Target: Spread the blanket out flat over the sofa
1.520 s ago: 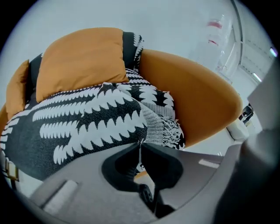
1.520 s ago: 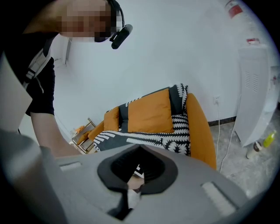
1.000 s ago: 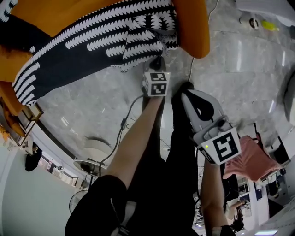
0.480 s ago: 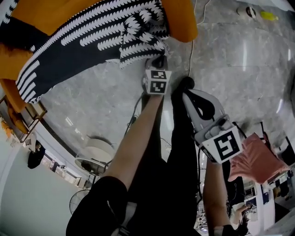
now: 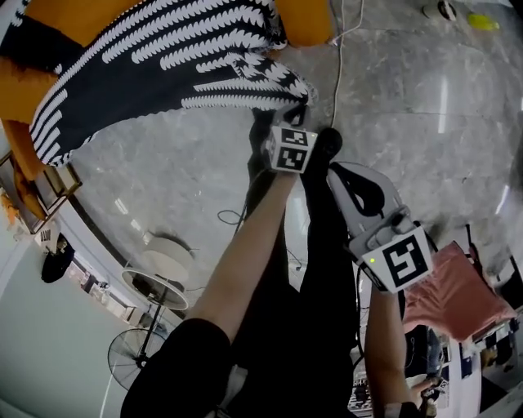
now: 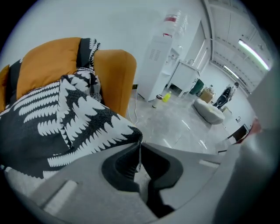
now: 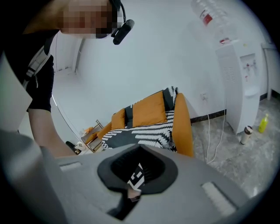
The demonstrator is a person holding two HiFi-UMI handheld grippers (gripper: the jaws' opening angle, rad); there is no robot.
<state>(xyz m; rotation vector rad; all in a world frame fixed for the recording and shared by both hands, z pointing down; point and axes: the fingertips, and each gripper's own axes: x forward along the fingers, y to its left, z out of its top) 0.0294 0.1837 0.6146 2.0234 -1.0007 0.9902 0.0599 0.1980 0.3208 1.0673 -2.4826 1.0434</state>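
Note:
A black-and-white patterned blanket (image 5: 163, 73) lies over the orange sofa (image 5: 304, 20) at the top of the head view. One corner of it is stretched off the sofa's front edge over the floor. My left gripper (image 5: 297, 114) is shut on that corner. In the left gripper view the blanket (image 6: 65, 127) runs from the pinched jaws (image 6: 140, 146) back up to the sofa (image 6: 114, 74). My right gripper (image 5: 337, 169) hangs beside the left one, shut and empty. The right gripper view looks over its closed jaws (image 7: 141, 148) at the sofa (image 7: 148, 109) and the blanket (image 7: 142, 131).
The floor is grey marble. A white cable (image 5: 339, 57) trails past the sofa's end. A fan base (image 5: 155, 277) stands lower left and a small rack (image 5: 53, 184) sits by the sofa. A white water dispenser (image 7: 243, 87) stands against the wall, with a yellow bottle (image 5: 482, 22) nearby.
My left gripper has drawn the blanket corner away from the sofa, toward the person's legs, and the cloth now stretches out over the floor. The right gripper has barely moved.

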